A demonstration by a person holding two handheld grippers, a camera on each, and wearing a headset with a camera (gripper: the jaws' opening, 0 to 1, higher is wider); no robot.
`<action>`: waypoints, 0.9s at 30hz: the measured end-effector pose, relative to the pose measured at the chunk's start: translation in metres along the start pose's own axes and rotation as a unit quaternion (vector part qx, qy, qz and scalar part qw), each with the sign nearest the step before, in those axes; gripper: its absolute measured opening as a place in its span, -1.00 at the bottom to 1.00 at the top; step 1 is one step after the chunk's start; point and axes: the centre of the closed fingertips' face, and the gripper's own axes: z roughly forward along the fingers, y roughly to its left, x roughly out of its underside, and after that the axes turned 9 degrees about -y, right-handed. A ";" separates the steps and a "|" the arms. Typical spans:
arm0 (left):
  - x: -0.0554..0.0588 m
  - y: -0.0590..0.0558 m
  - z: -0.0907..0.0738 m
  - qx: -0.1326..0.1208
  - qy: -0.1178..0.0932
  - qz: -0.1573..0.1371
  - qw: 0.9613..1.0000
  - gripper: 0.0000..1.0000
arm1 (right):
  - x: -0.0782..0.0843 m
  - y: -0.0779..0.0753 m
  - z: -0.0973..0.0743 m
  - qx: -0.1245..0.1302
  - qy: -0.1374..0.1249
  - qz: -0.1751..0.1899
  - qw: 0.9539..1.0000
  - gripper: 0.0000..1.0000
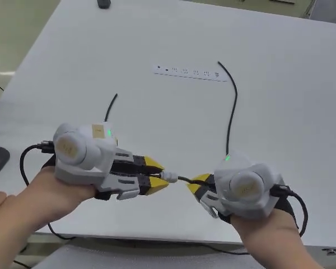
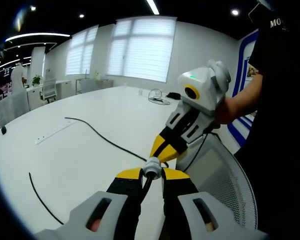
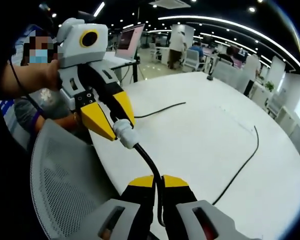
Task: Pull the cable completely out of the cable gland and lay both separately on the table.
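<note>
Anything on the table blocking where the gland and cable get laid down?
Nothing visible. The table just ahead of the gland and cable is bare; a power strip and a short loose wire lie farther out.

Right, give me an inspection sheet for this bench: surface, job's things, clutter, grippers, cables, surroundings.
Surface: white table, plain and smooth.
Job's things: white cable gland with the black cable running into it, held in the air.
Clutter: power strip; small dark object at the far edge.
Grippers: left gripper shut on the gland; right gripper shut on the cable.
Cables: long lead on the table, reaching behind the right gripper; short lead to its left.
Surroundings: mesh chair; office behind.
</note>
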 end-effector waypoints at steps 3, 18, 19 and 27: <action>0.000 -0.001 -0.001 0.001 -0.002 -0.003 1.000 -0.70 | 0.014 -0.010 -0.002 0.019 0.015 0.009 1.000 -1.00; 0.003 -0.007 0.005 0.008 -0.002 -0.012 1.000 -0.70 | 0.050 -0.017 -0.007 0.033 0.030 0.133 0.990 -1.00; 0.002 -0.005 0.004 0.007 -0.002 -0.012 1.000 -0.70 | 0.049 -0.017 -0.007 0.030 0.027 0.133 0.990 -0.99; 0.003 0.006 -0.003 -0.002 -0.001 -0.017 1.000 -0.70 | 0.029 -0.011 -0.015 0.006 0.007 0.082 0.997 -0.74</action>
